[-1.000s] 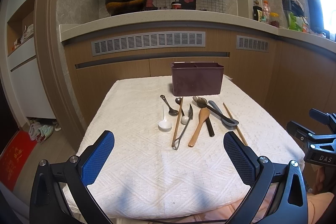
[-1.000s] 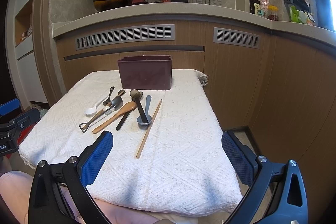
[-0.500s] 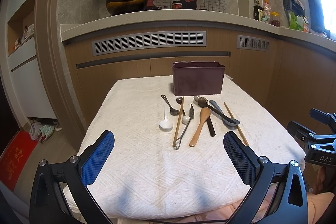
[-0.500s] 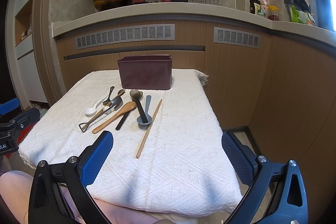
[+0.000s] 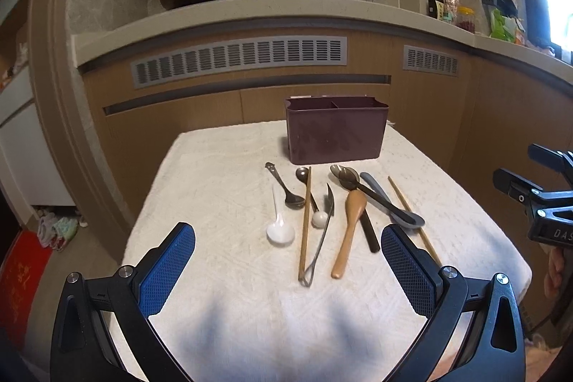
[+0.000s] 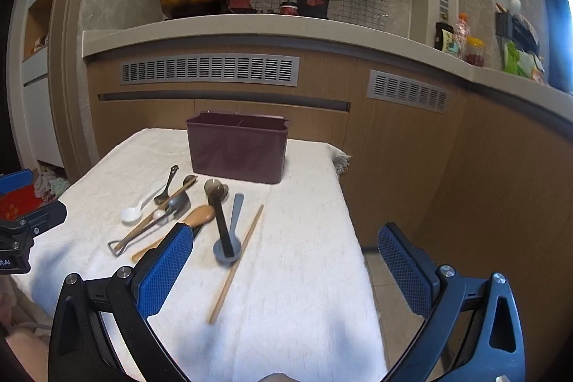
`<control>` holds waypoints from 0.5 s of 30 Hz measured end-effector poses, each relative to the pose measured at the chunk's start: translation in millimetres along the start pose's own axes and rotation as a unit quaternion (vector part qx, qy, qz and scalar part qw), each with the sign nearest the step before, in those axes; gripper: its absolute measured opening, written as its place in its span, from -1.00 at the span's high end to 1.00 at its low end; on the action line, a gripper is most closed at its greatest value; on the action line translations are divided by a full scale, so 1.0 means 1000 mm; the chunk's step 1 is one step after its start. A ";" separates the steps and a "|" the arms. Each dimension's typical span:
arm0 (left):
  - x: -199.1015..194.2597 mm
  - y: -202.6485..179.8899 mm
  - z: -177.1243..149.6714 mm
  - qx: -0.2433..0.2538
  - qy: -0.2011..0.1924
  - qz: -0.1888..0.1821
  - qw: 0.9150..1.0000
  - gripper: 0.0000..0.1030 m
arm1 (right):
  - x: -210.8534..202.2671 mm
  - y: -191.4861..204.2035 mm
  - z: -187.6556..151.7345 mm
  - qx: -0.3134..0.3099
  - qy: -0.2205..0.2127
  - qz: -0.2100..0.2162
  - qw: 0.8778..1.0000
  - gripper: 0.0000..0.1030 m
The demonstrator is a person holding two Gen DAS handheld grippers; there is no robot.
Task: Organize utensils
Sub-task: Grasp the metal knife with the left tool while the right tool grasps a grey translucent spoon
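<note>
While both grippers, left gripper (image 5: pixel 288 265) and right gripper (image 6: pixel 284 262), hang wide open and empty: best pinch thin, stiff, light chopstick (image 6: pixel 237 262) mid-shaft; likely slippery, prone to rolling on cloth (image 6: pixel 304 292).

The left wrist view looks forward between its own two fingers from the near edge of the table (image 5: pixel 222 303), facing the caddy (image 5: pixel 336 135) and the counter behind, with the utensils spread near the middle of the frame and the right gripper (image 5: pixel 537 192) showing at its right edge. The right wrist view looks the same way from further right and nearer, over the table's (image 6: pixel 308 274) right side, the left gripper (image 6: pixel 25 224) at its left edge. Both views share the table, the caddy (image 6: pixel 238 151), the utensils and the counter.
</note>
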State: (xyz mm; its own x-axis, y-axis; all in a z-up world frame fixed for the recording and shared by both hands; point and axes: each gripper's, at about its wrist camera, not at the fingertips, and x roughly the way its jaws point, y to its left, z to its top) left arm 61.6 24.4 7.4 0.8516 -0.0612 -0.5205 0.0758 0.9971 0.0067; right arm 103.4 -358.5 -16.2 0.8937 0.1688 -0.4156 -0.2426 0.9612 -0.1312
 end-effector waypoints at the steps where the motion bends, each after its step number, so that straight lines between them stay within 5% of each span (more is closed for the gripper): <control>1: 0.008 0.006 0.005 -0.003 0.006 -0.011 1.000 -1.00 | 0.008 0.002 0.006 -0.006 0.005 0.003 1.000 -1.00; 5: 0.038 0.021 0.021 -0.003 0.022 -0.056 0.998 -0.91 | 0.043 0.010 0.024 -0.039 0.023 0.007 0.999 -1.00; 12: 0.103 0.005 0.038 0.049 0.114 -0.159 0.979 0.01 | 0.092 0.011 0.031 -0.062 0.061 0.016 0.996 -0.99; 15: 0.121 -0.012 0.038 0.081 0.147 -0.182 0.969 0.21 | 0.107 0.006 0.022 -0.060 0.079 0.018 0.995 -0.99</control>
State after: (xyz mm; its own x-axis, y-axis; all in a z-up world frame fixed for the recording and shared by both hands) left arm 183.7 3.5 -23.1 0.5704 -0.3691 -0.7337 0.4446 0.8899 -0.1020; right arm 205.7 -329.5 -41.3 0.8158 0.1566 -0.5568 -0.3249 0.9205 -0.2170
